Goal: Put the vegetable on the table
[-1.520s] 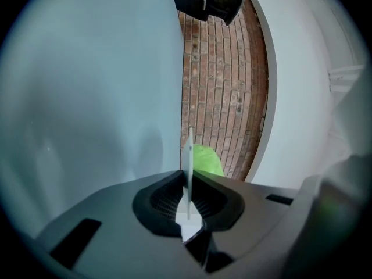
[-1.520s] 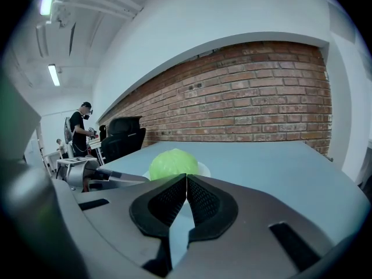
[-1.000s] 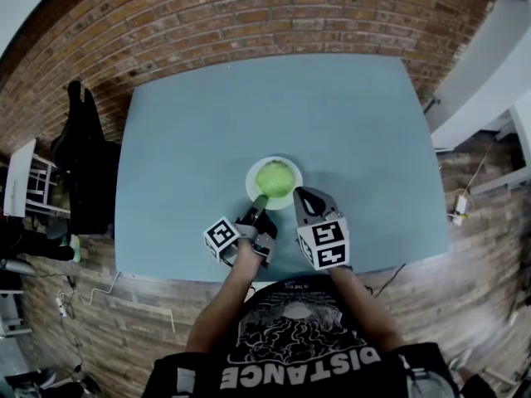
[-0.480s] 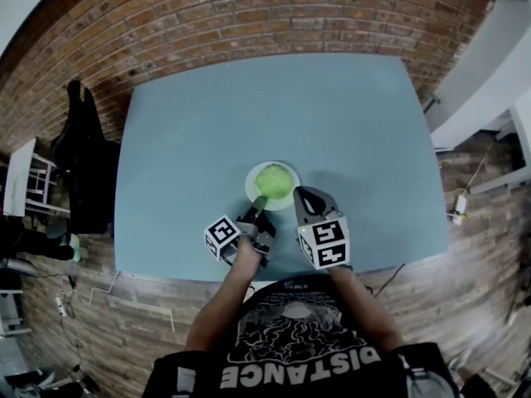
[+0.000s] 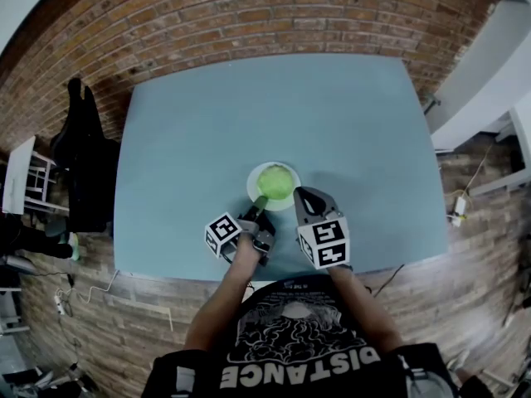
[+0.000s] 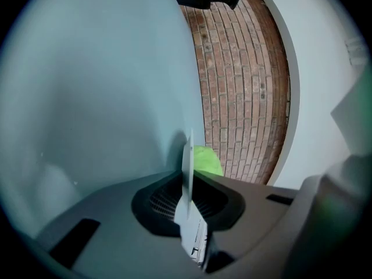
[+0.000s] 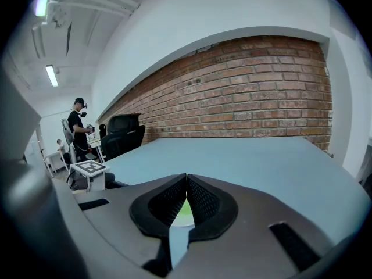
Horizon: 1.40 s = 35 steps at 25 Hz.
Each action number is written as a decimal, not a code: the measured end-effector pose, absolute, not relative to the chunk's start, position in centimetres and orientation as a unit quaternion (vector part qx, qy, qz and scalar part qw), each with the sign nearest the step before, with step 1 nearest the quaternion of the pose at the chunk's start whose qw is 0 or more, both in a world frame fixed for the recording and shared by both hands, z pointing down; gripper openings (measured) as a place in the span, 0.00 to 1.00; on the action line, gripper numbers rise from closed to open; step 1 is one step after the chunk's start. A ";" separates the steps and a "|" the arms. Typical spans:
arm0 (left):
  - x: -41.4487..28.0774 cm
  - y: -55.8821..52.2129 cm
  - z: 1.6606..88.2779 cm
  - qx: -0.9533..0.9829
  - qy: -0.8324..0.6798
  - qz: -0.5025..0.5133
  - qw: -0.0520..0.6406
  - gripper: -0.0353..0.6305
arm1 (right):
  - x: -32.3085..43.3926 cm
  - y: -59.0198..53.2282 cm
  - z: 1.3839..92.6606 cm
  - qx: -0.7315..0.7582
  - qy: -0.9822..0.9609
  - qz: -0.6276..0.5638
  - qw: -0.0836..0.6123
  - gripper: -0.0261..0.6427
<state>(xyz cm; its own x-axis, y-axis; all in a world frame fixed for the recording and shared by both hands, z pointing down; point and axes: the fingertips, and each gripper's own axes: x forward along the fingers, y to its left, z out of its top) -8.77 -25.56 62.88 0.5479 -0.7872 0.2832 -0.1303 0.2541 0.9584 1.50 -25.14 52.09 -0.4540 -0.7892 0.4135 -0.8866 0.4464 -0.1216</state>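
Observation:
A round green vegetable [image 5: 275, 180] lies on a small white plate [image 5: 253, 187] on the blue-grey table [image 5: 207, 123]. My left gripper [image 5: 260, 202] is at the plate's near-left rim. In the left gripper view the rim of the plate [image 6: 187, 161] stands edge-on between the jaws of my left gripper [image 6: 187, 182], with the vegetable [image 6: 207, 160] behind it. These jaws have just been opening, and a gap shows on each side of the rim. My right gripper [image 5: 301, 195] sits beside the plate's near-right rim. In the right gripper view my right gripper [image 7: 186, 179] is shut and empty, and the vegetable [image 7: 185, 213] shows through the slit.
A black office chair [image 5: 83, 164] stands off the table's left edge. The table's near edge runs just behind both grippers. In the right gripper view a person [image 7: 78, 127], a black chair [image 7: 122, 133] and a white stool [image 7: 90, 168] are far off to the left.
The left gripper has tilted slightly at the plate's rim. The plate, the vegetable and the right gripper have stayed put.

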 end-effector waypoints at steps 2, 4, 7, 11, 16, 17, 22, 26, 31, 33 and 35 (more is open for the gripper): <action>-8.8 -25.6 62.9 0.561 -0.413 -0.237 0.678 0.11 | 1.5 -25.1 52.0 0.500 -0.838 0.160 0.150 0.05; -8.9 -25.6 63.1 0.559 -0.419 -0.228 0.678 0.11 | 1.4 -25.1 52.0 0.499 -0.838 0.161 0.150 0.05; -8.8 -25.4 63.6 0.556 -0.432 -0.202 0.681 0.11 | 1.4 -25.1 51.9 0.499 -0.838 0.162 0.149 0.05; -8.7 -25.2 63.9 0.559 -0.442 -0.180 0.678 0.11 | 1.6 -25.1 52.3 0.498 -0.838 0.165 0.153 0.05; -8.9 -25.3 64.3 0.553 -0.455 -0.153 0.681 0.11 | 1.3 -24.9 52.4 0.495 -0.839 0.166 0.154 0.05; -8.9 -25.2 64.4 0.554 -0.459 -0.142 0.680 0.11 | 1.3 -24.9 52.4 0.494 -0.839 0.166 0.155 0.05; -9.2 -25.3 64.7 0.564 -0.490 -0.073 0.661 0.11 | 1.4 -24.8 52.5 0.494 -0.839 0.167 0.154 0.05; -9.4 -25.4 64.7 0.571 -0.503 -0.041 0.647 0.11 | 1.6 -24.7 52.7 0.494 -0.838 0.168 0.159 0.05; -9.5 -25.5 64.6 0.578 -0.511 -0.009 0.637 0.12 | 1.5 -24.7 52.8 0.493 -0.839 0.166 0.159 0.05; -9.6 -25.6 64.6 0.580 -0.514 -0.002 0.632 0.12 | 1.4 -24.8 52.7 0.492 -0.840 0.166 0.159 0.05; -9.7 -25.7 64.6 0.583 -0.518 0.007 0.626 0.13 | 1.4 -24.8 52.8 0.491 -0.840 0.166 0.160 0.05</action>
<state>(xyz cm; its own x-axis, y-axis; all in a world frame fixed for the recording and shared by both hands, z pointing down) -9.65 -25.70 64.57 0.4637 -0.5961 0.6555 -0.6124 0.3190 0.7233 1.40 -24.78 52.78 -0.4661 -0.7719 0.4323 -0.8783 0.4627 -0.1207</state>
